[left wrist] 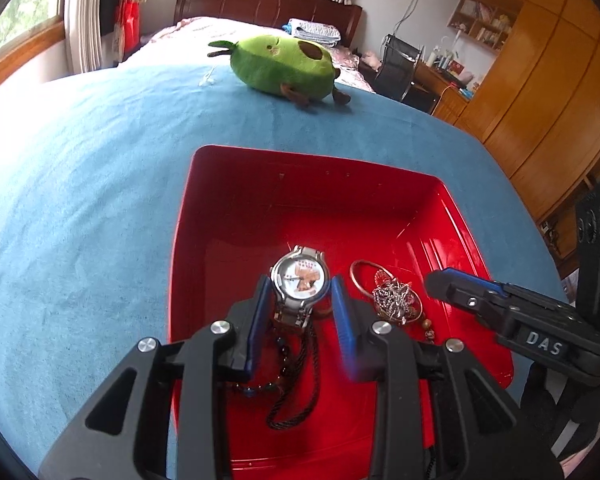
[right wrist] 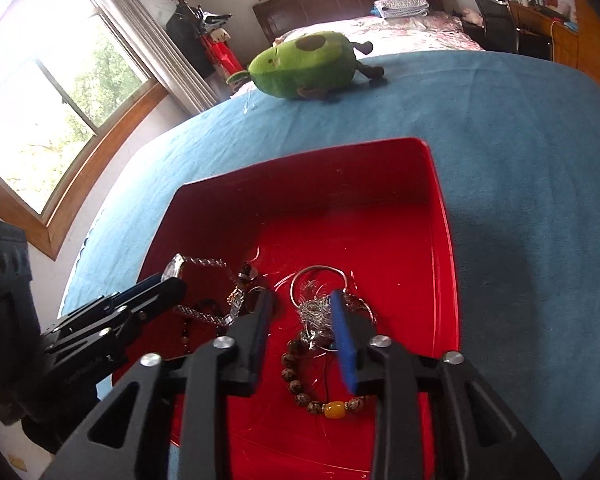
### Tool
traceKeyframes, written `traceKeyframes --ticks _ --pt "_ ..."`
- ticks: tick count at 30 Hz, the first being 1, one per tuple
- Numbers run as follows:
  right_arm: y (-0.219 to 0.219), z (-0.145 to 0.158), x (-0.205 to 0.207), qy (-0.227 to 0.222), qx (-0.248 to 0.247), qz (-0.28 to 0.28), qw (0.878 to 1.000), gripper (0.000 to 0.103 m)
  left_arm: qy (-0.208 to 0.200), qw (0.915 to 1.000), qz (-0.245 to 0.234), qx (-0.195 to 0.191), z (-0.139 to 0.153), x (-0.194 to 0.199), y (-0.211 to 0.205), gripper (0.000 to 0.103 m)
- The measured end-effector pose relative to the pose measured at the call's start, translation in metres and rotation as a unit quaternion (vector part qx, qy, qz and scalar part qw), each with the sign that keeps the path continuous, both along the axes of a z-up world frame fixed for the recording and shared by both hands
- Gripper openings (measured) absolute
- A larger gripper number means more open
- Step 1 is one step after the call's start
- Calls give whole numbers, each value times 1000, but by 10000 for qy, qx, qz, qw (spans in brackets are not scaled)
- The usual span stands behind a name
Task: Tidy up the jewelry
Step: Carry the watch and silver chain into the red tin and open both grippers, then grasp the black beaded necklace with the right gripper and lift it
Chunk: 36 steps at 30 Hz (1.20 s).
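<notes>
A red plastic bin (left wrist: 236,208) sits on the blue cloth and holds the jewelry; it also shows in the right wrist view (right wrist: 440,216). A silver watch (left wrist: 299,280) stands between the fingers of my open left gripper (left wrist: 300,292), apart from both pads. Below it lie a dark bead strand (left wrist: 284,356) and a black cord (left wrist: 300,404). A thin bangle and tangled silver chain (left wrist: 392,296) lie to the right. My open right gripper (right wrist: 300,304) hovers over the silver chain (right wrist: 314,312) and a brown bead bracelet (right wrist: 300,384) with a yellow bead.
A green avocado plush (left wrist: 284,68) lies on the blue cloth (left wrist: 80,200) beyond the bin. A bed, desk, chair and wooden wardrobe (left wrist: 548,92) stand behind. A window (right wrist: 40,112) is at the left.
</notes>
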State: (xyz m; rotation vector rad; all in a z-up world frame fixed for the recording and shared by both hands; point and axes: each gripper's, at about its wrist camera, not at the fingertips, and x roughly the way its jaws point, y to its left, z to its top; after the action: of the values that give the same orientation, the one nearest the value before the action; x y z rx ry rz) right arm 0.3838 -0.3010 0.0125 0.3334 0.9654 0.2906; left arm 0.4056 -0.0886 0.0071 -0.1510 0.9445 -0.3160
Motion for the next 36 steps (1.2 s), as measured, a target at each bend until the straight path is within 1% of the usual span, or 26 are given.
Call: traceKeyframes --ticks 2,5,8,11,16,19,23,26,28,30,32,36 --pt "-4 10 -8 -113 82 -22 9999 32 -147 9999 75 -11 10 -6 5 30" --pt "-9 30 -20 -359 112 -51 9993 32 -478 9987 141 -119 37 -25 15 30" --pt "-14 50 -36 -591 197 -94 9980 32 -815 9961 230 -249 68 -53 24 31" --pt "-15 64 -51 -766 174 -105 9969 32 -1030 9940 256 -263 89 -78 28 31" --pt "-15 71 -68 -823 176 -81 9964 32 -1001 9948 141 -106 96 -112 21 31" --pt "-15 73 -77 -834 180 -74 9963 32 -978 9952 65 51 94 -130 18 31" --pt "-16 71 -91 -793 142 -109 9967 32 -831 9963 -78 187 84 -153 20 31" --pt "-16 67 -101 -726 92 -124 9972 32 -810 9958 -156 392 75 -169 20 31" --pt "-15 64 -108 -686 51 -121 9976 32 -707 9959 -303 476 64 -182 20 31" --pt "-14 59 -118 -635 42 -93 9979 32 -569 9963 -464 447 53 -192 22 35" --pt "-14 51 -131 -615 65 -69 9981 32 -461 9962 -604 427 40 -200 23 36" --pt "-17 31 -152 -476 195 -86 9986 32 -361 9934 -875 651 11 -219 21 36"
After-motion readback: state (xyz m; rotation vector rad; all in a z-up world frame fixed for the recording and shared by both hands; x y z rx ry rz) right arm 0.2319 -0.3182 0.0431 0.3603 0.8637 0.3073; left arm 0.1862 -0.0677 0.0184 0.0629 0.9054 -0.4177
